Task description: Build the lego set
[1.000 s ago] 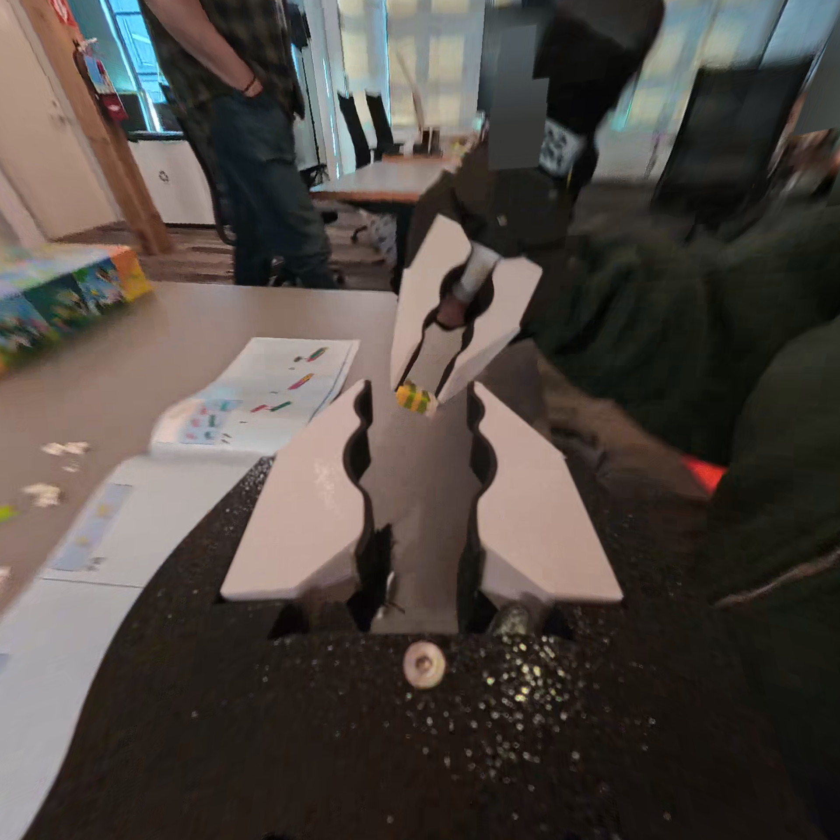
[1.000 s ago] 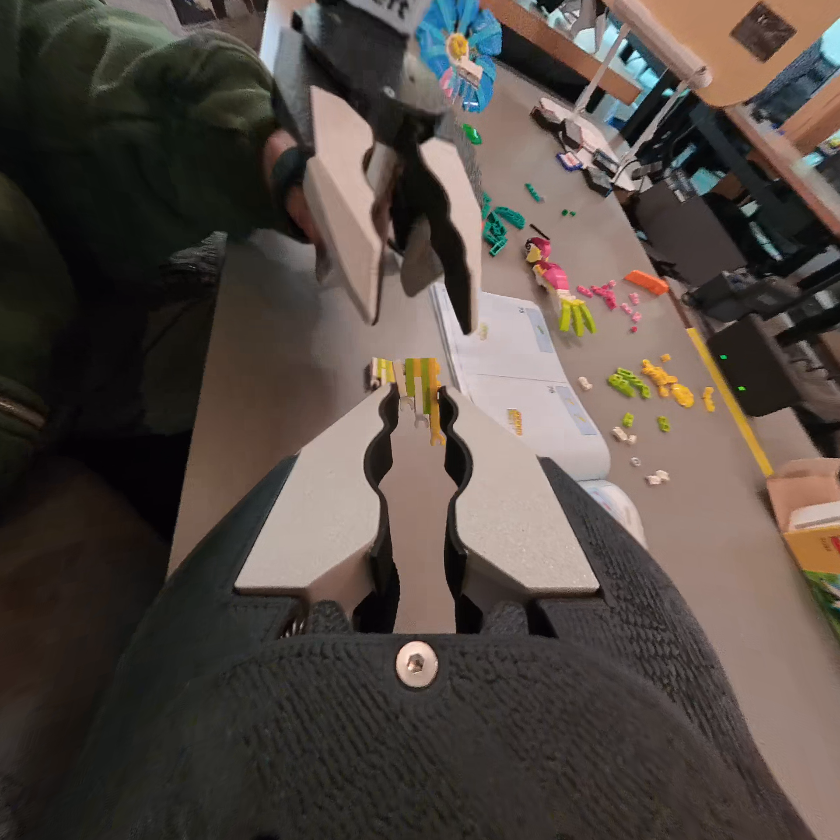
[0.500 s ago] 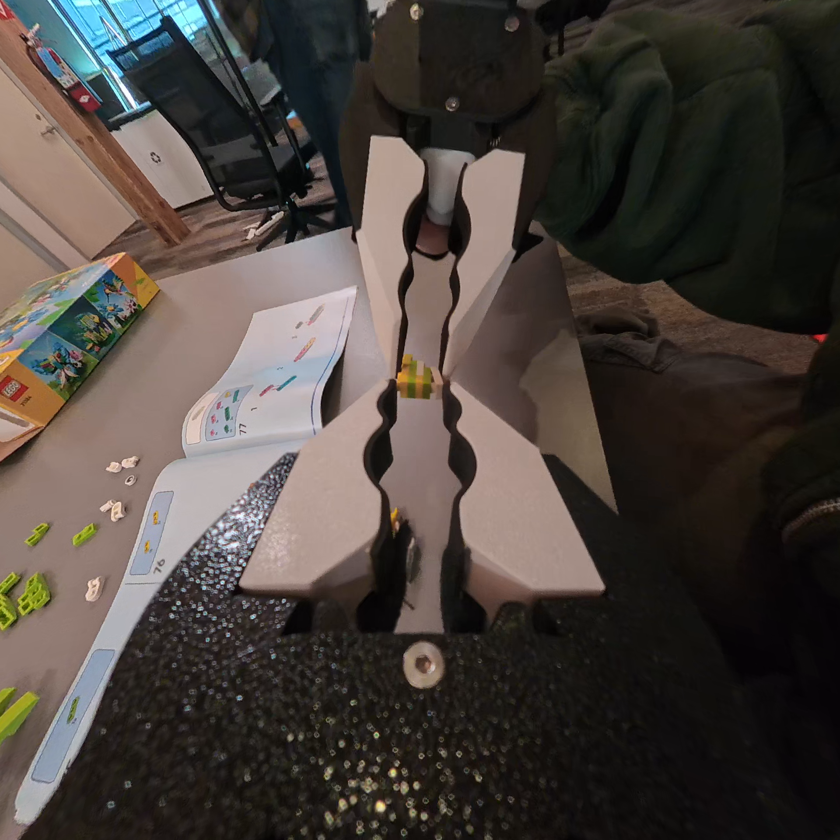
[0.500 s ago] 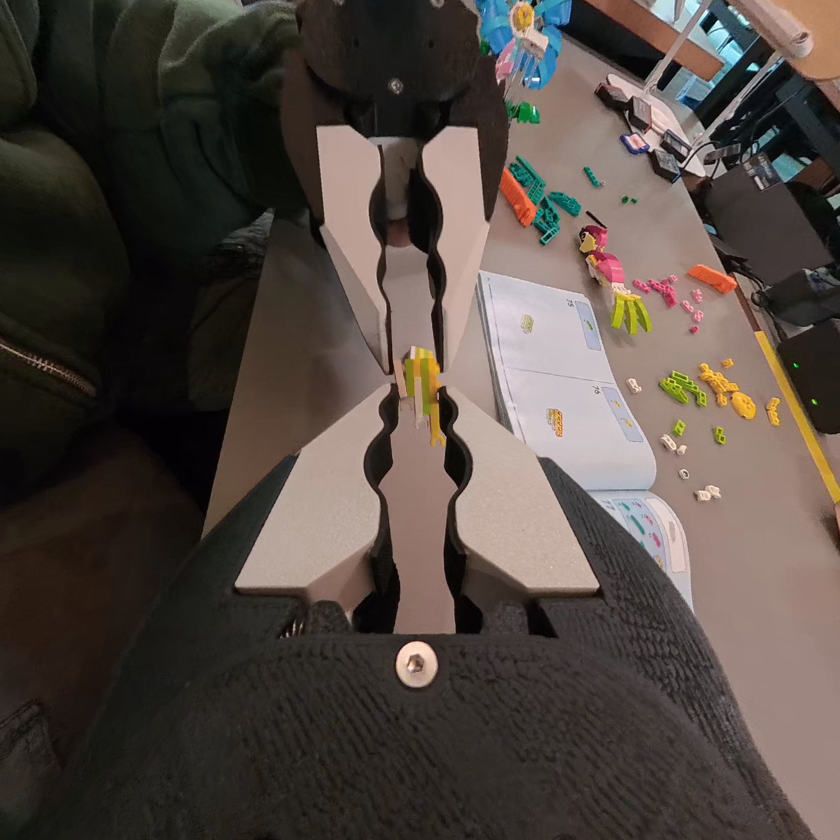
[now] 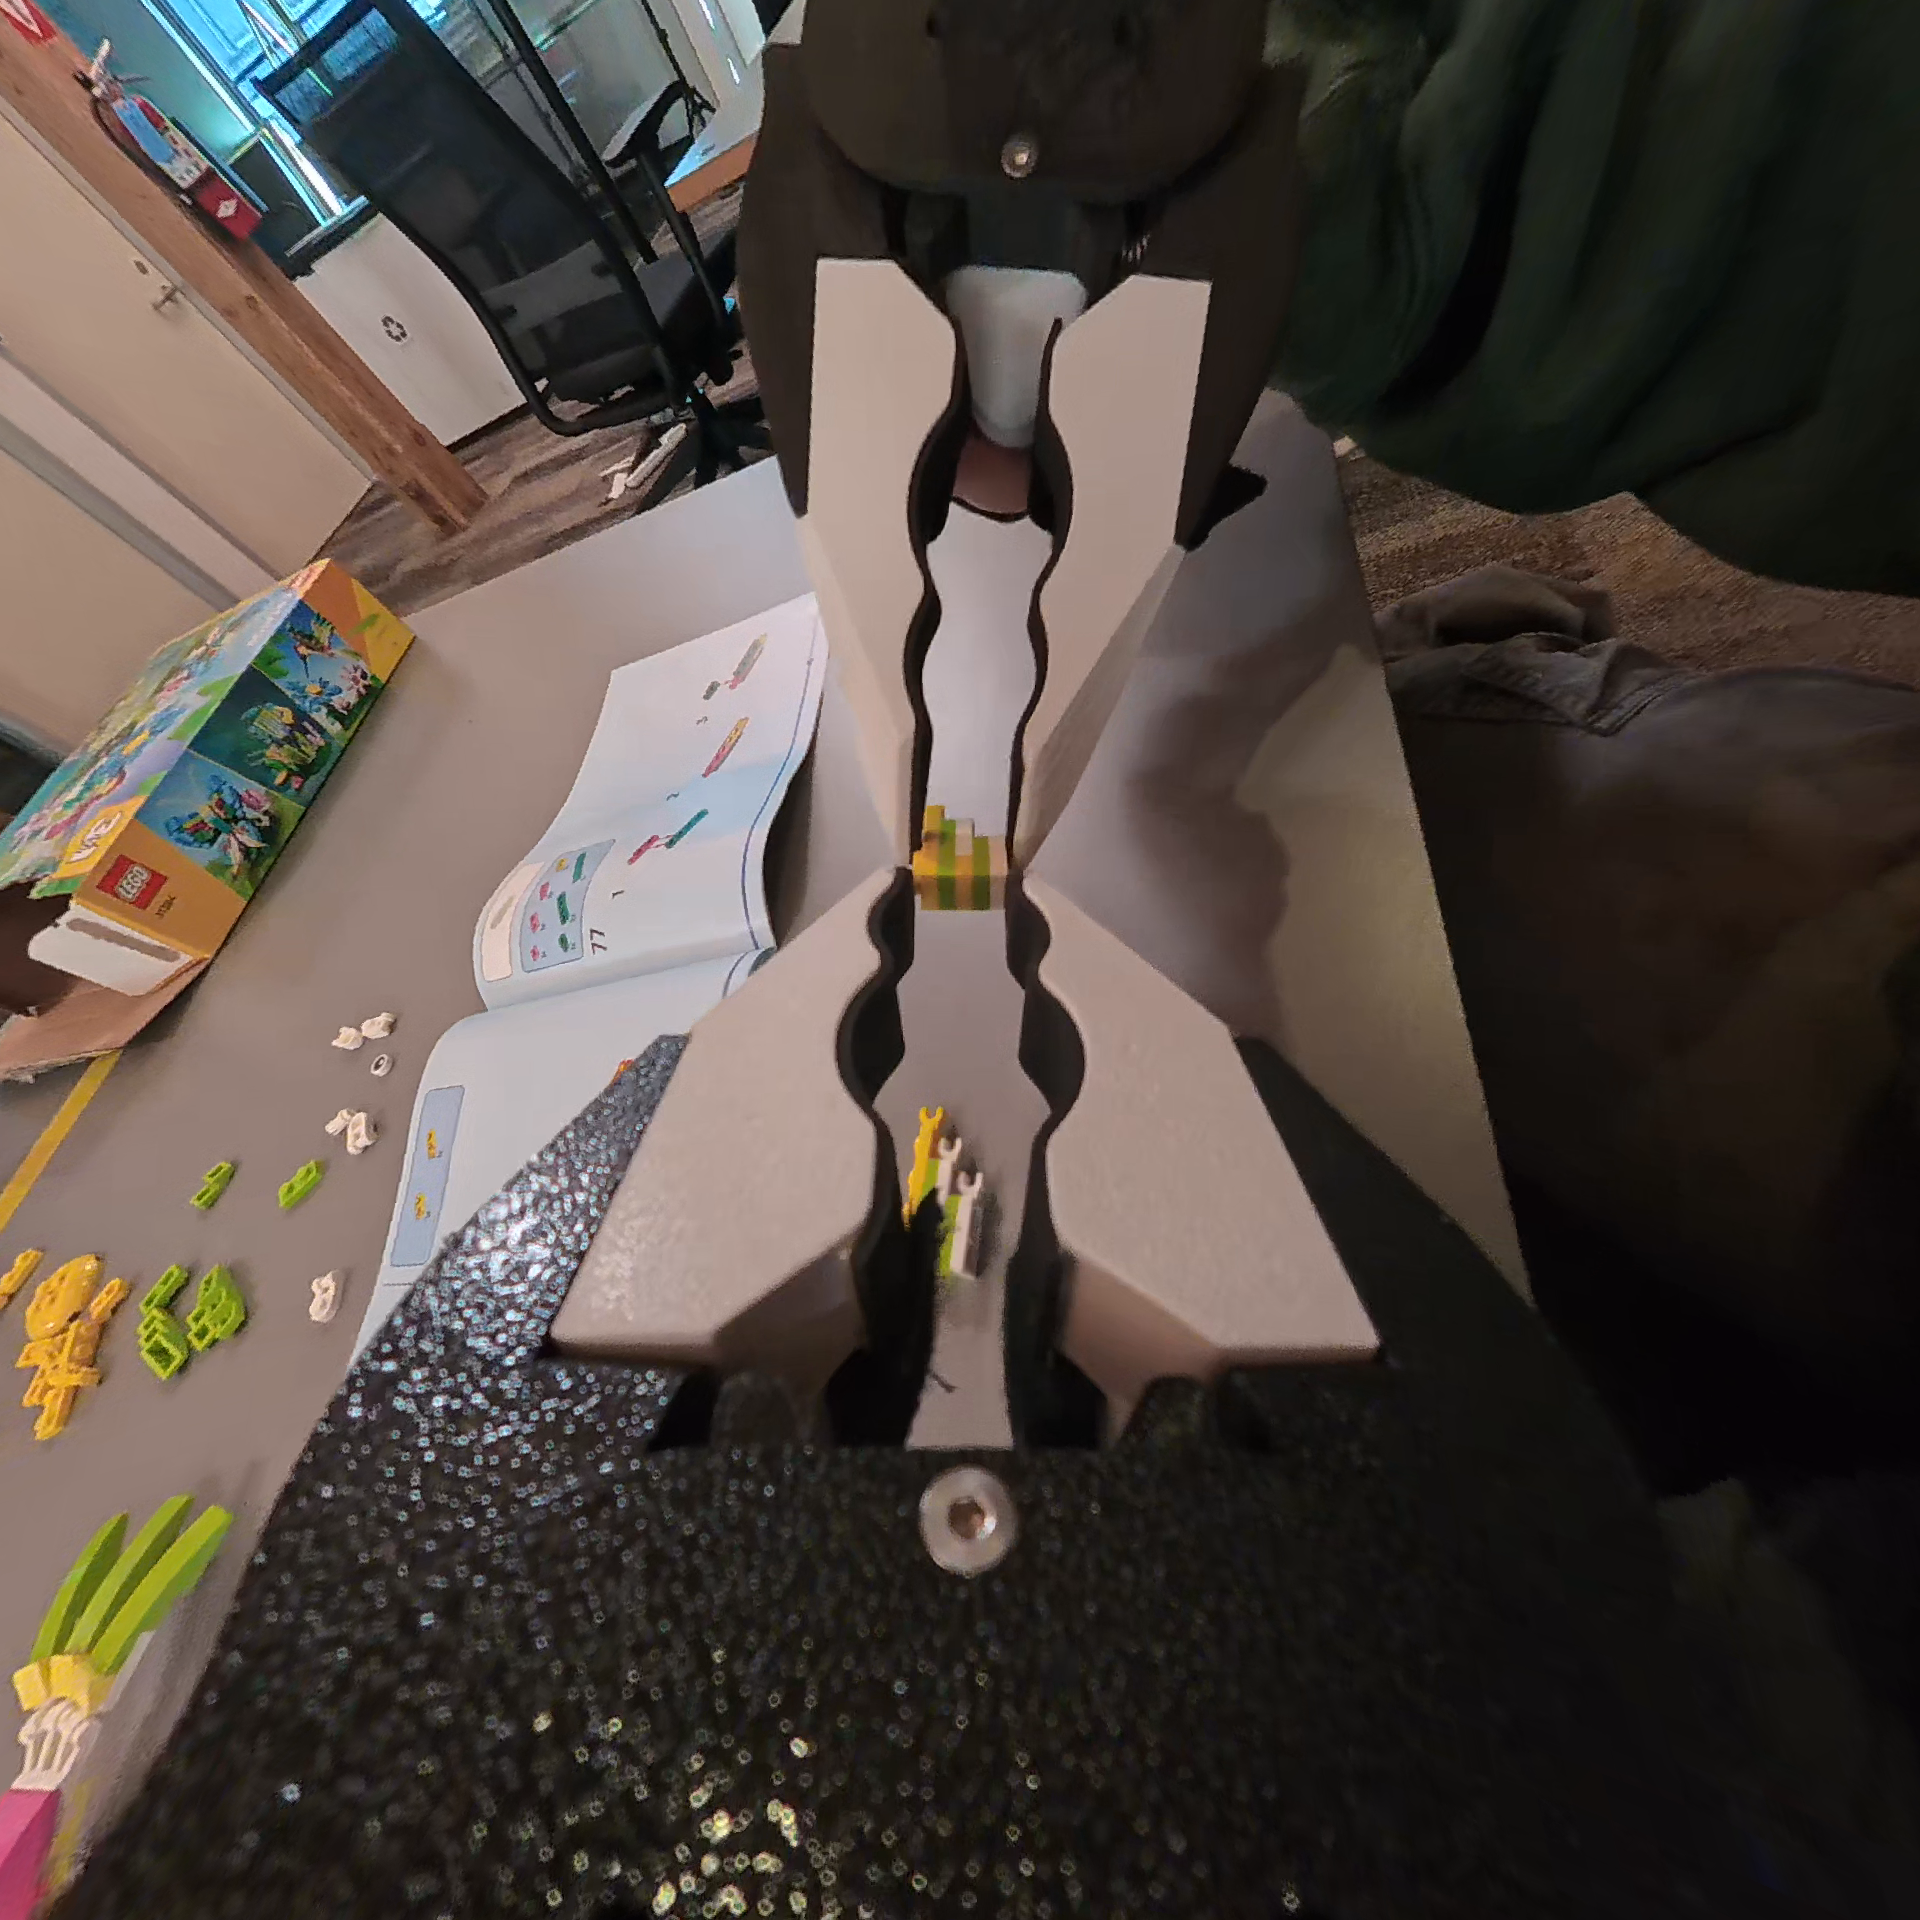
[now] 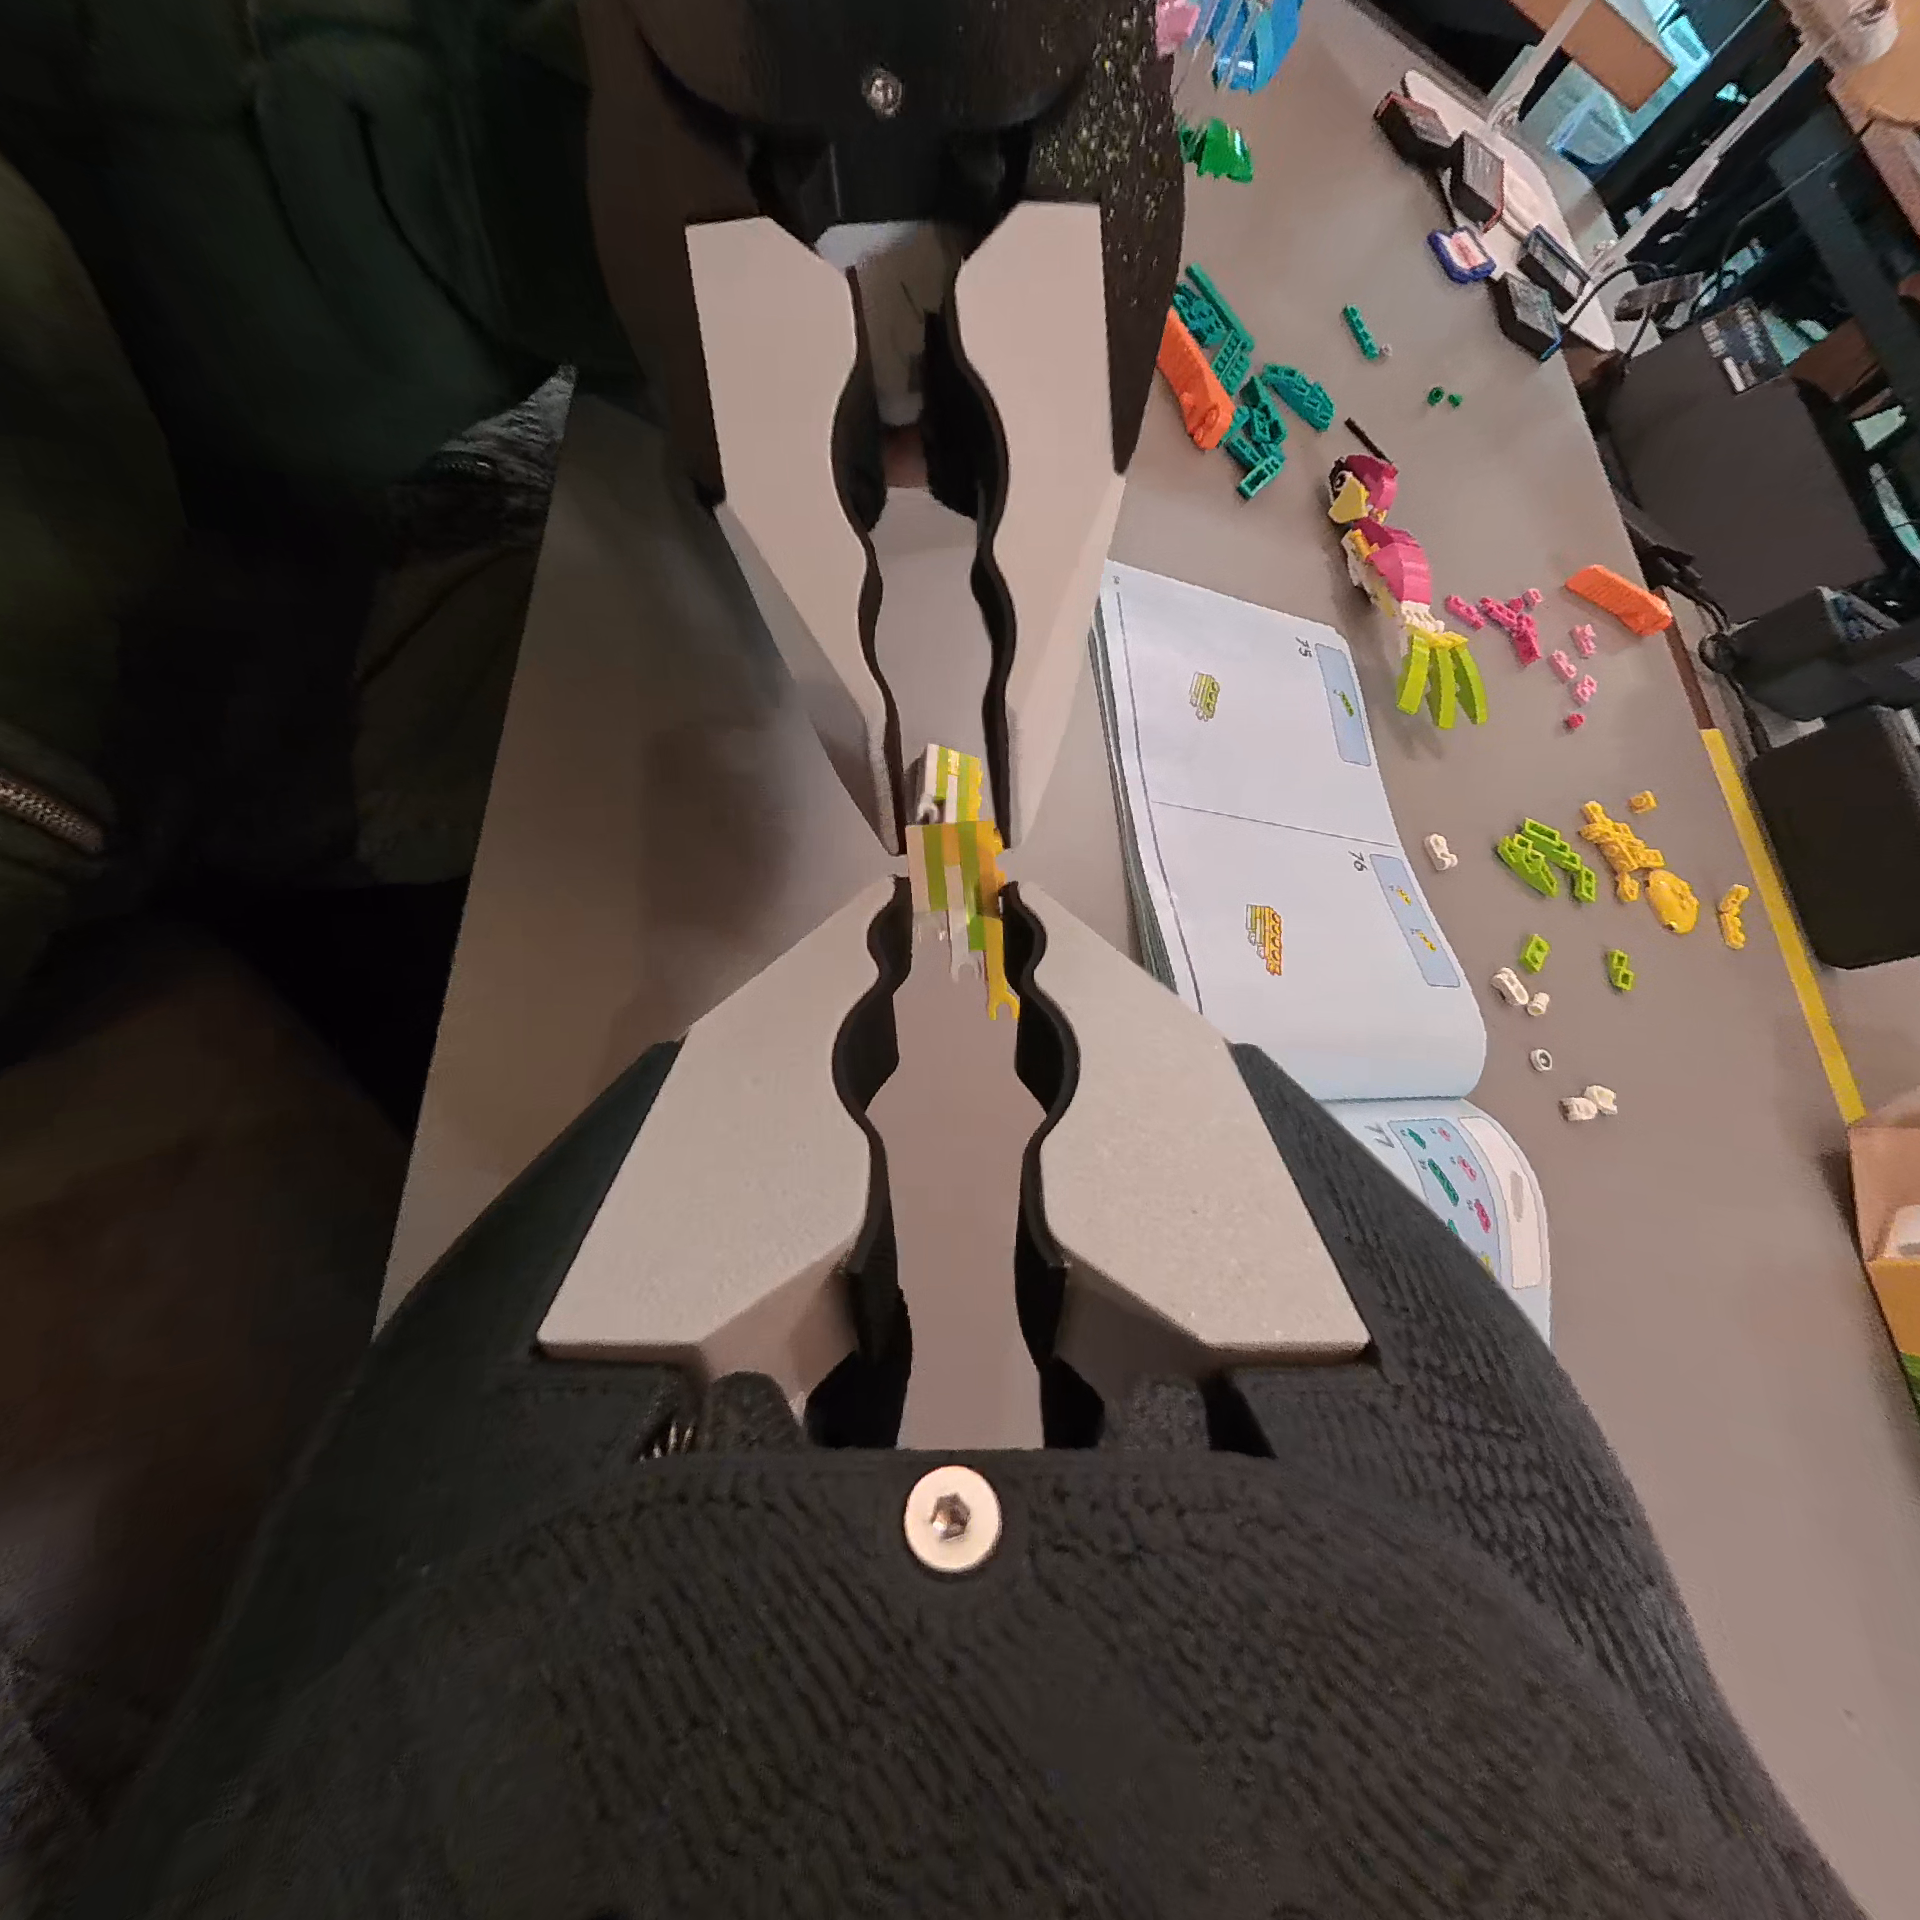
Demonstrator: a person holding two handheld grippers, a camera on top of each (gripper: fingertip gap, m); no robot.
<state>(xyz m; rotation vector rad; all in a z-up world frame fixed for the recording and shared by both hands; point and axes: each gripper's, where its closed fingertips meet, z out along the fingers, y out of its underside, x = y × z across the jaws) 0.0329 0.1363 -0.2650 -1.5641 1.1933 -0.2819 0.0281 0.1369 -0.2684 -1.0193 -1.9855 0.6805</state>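
Observation:
My two grippers meet tip to tip above the near edge of the grey table (image 5: 499, 644). My right gripper (image 6: 958, 888) is shut on a small striped assembly (image 6: 956, 883) of yellow, lime and white plates whose clips point back between its fingers. In the left wrist view the right gripper (image 5: 961, 831) comes in from the top with that assembly (image 5: 956, 873). My left gripper (image 5: 958, 888) is shut on a second small yellow, lime and white clip piece (image 5: 951, 1195) deeper between its fingers. That piece (image 6: 948, 774) touches the striped assembly in the right wrist view.
An open instruction booklet (image 6: 1278, 852) lies beside the grippers. Farther out are loose lime and yellow pieces (image 6: 1600, 862), a pink bird model (image 6: 1392, 561), teal and orange parts (image 6: 1257, 405) and the set's box (image 5: 208, 769). A dark green sleeve (image 5: 1610, 260) is close by. Left tips and right tips are each some 30 centimetres from the pink bird model (image 6: 1392, 561).
The grippers have swung to face each other and closed the gap until their tips meet. My left gripper's jaws have narrowed. The right gripper has kept its hold on the striped assembly.

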